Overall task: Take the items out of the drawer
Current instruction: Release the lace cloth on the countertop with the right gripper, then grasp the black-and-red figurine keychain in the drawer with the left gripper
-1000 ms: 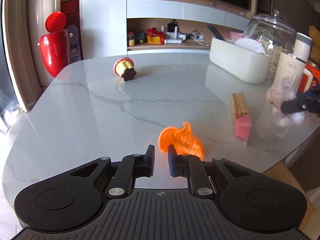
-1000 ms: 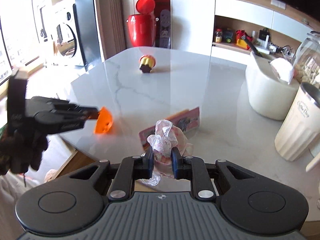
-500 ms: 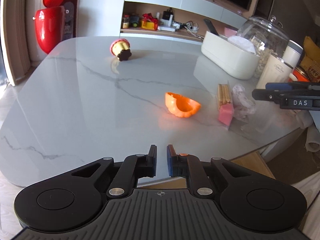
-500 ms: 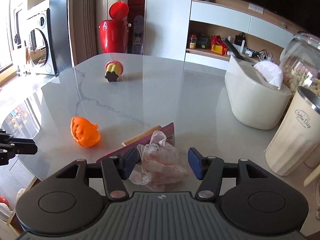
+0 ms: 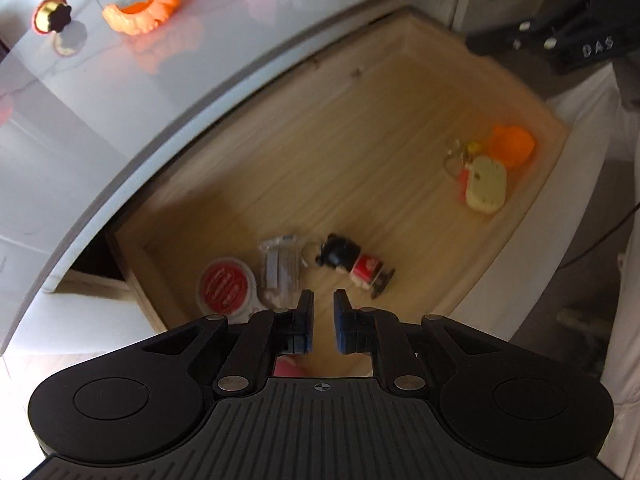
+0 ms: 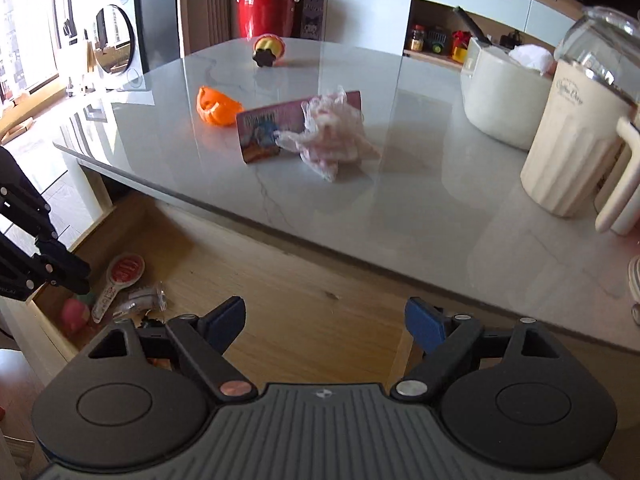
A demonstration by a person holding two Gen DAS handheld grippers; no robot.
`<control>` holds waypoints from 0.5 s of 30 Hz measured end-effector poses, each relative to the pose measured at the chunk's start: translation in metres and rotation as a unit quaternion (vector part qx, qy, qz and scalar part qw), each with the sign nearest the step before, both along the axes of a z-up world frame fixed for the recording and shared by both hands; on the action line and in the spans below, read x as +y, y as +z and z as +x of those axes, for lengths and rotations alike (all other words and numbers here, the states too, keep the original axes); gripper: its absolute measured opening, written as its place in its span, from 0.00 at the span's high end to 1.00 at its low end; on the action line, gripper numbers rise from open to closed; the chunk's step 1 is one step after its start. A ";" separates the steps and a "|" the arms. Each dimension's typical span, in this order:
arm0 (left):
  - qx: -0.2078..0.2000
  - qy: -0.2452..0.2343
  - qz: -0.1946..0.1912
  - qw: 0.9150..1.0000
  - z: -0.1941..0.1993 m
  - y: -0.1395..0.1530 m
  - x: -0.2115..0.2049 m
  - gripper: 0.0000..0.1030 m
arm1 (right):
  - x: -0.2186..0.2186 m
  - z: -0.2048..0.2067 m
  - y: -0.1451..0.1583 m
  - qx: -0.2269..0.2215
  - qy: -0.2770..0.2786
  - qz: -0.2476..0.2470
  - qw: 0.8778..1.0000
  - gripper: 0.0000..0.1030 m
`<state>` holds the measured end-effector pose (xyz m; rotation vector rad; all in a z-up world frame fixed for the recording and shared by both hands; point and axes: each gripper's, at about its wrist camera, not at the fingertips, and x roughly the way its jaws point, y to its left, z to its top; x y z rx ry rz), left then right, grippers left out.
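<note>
The wooden drawer [image 5: 360,128] stands pulled out below the marble table [image 6: 400,184]. In it lie a red round tag [image 5: 228,286], a clear packet [image 5: 280,268], a small black-headed figure [image 5: 352,264], a cream keychain [image 5: 486,186] and an orange toy [image 5: 512,146]. My left gripper [image 5: 322,312] hovers shut and holding nothing just above the packet and figure. My right gripper [image 6: 324,320] is open and holds nothing, over the drawer at the table edge. On the table rest a crumpled plastic bag [image 6: 328,132], a pink box [image 6: 276,128], an orange toy [image 6: 216,106] and a cupcake toy [image 6: 268,50].
A cream canister [image 6: 572,152], a white tissue box [image 6: 504,104] and a glass jar [image 6: 600,40] crowd the table's right side. A red bin [image 6: 268,12] stands beyond the table. The table edge overhangs the back of the drawer. A pink ball [image 6: 74,314] lies in the drawer's corner.
My left gripper swung from above the table down over the open drawer. My right gripper let go of the plastic bag, opened wide and drew back below the table edge.
</note>
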<state>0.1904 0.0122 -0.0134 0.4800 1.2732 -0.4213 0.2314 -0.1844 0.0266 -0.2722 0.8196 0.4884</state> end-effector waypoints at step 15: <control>0.114 0.180 -0.073 0.974 0.058 -0.050 -0.007 0.87 | -0.004 -0.009 0.004 -0.010 0.026 0.008 1.000 0.15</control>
